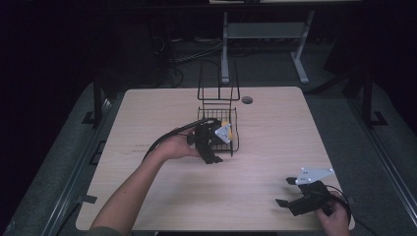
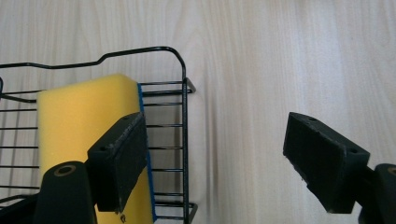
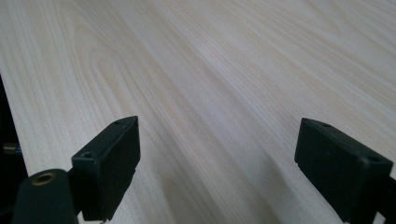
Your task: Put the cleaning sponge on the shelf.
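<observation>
The yellow sponge (image 2: 86, 121) lies inside the wire basket (image 1: 235, 129) on the bench (image 1: 275, 142), probably already placed. The left hand-held gripper (image 2: 229, 163) hovers at the basket's edge, jaws wide, holding nothing. The right hand-held gripper (image 1: 289, 192) rests wide and empty near the bench's front corner.

My left gripper (image 1: 210, 142) is black all over, with a grey three-cornered plate on top and a thick black cable looping back from it past my wrist; its two jaws are blocky black pads (image 2: 119, 161) with a rough face and small screw holes along the top edge; a brass-ringed hole sits in the rounded black knuckle behind one pad. My right gripper (image 1: 290, 191) is the same build, same plate, same pads (image 3: 109, 163); my left forearm (image 1: 130, 196) is bare.
</observation>
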`<action>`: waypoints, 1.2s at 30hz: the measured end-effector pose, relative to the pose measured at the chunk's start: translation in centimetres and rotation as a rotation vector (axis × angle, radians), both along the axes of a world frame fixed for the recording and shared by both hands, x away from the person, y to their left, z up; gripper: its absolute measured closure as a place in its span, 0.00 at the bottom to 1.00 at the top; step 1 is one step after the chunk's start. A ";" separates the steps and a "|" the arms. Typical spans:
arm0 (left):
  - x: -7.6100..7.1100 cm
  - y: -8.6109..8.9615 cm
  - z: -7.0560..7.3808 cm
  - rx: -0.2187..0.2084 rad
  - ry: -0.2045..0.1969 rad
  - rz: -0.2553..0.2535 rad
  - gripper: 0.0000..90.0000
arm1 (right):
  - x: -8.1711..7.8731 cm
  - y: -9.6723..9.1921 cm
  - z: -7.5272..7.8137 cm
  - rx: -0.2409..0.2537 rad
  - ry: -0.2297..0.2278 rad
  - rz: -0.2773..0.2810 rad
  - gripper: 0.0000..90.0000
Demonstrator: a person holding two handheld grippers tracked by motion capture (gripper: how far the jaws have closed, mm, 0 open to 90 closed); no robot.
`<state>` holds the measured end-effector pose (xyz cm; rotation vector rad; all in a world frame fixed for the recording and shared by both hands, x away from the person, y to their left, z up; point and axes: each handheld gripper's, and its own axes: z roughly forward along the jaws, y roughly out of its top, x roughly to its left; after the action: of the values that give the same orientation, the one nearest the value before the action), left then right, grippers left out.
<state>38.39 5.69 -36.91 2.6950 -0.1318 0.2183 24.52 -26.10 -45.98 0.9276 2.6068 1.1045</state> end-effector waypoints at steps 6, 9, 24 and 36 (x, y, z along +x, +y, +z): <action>-0.7 0.2 0.1 0.006 -0.010 -0.010 0.24 | 0.0 -0.1 0.0 -0.009 -0.005 0.002 0.15; -0.9 0.4 0.1 -0.007 -0.007 -0.005 0.24 | 0.1 -0.1 0.0 -0.009 -0.004 0.003 0.15; -2.1 2.1 -0.9 -0.014 0.010 0.025 0.23 | 0.1 0.0 -0.1 -0.014 -0.005 0.009 0.15; -2.8 3.1 -1.2 -0.006 0.015 0.043 0.23 | 0.0 0.3 -0.1 -0.018 -0.001 0.012 0.15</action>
<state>35.58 8.84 -38.10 2.6943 -0.0683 0.2114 24.53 -25.85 -46.11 0.9087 2.6208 1.0828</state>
